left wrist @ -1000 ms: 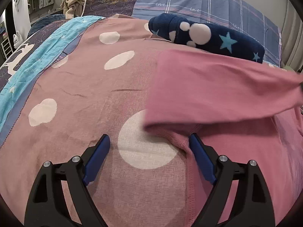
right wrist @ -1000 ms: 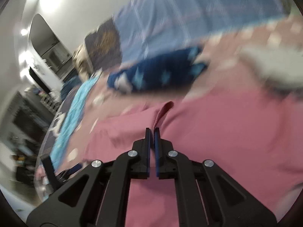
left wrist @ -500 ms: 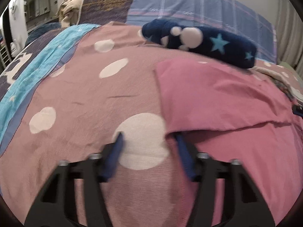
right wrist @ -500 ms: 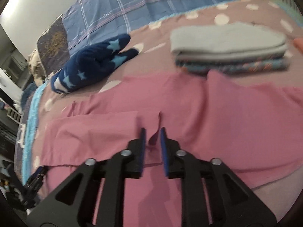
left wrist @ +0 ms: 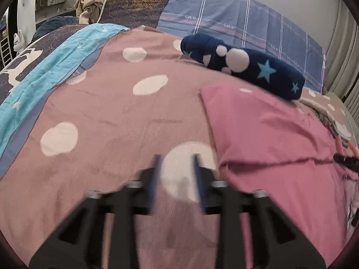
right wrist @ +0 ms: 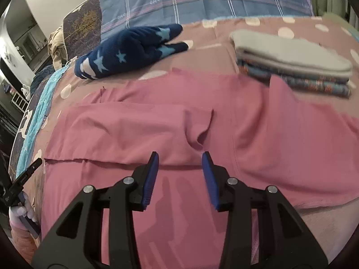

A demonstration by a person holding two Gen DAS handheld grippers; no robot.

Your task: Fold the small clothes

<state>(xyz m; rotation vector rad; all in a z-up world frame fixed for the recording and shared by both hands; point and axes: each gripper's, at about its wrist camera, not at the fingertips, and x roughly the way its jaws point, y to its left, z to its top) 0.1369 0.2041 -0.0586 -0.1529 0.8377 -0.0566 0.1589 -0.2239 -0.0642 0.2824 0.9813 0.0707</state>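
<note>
Lying spread across the dotted pink bedspread (left wrist: 107,121): pink garment (right wrist: 170,123), one flap already turned over onto the body, its raw edge running crosswise just ahead of the right gripper (right wrist: 180,157). Showing a small buckle in the cloth near the flap's far corner, not smoothed flat. Right gripper: hovering over the garment's near portion, blue pads (right wrist: 151,177) standing apart, nothing between them. Left gripper (left wrist: 177,161): blurring in its own view, jaws parted with a gap between the pads, gripping nothing, sitting over a white dot of the bedspread just beside the garment's folded left edge (left wrist: 215,134). Resting beyond the garment, toward the pillows: navy star-patterned fleece item (right wrist: 132,51), unfolded by the look of it, touching or nearly touching the garment's far edge in the left view. Stacking at far right: folded pile (right wrist: 291,67), grey piece on top, patterned blue piece beneath, apparently finished work; garment's right part reaching up to its foot. Judging progress: two pieces seemingly done, pink garment at a first fold only, with the right side and lengthwise folds remaining, then transfer to the pile; navy item likely waiting its turn. Backing the scene: blue plaid pillow (left wrist: 242,31) and turquoise quilt strip (left wrist: 44,71) along the left.
</note>
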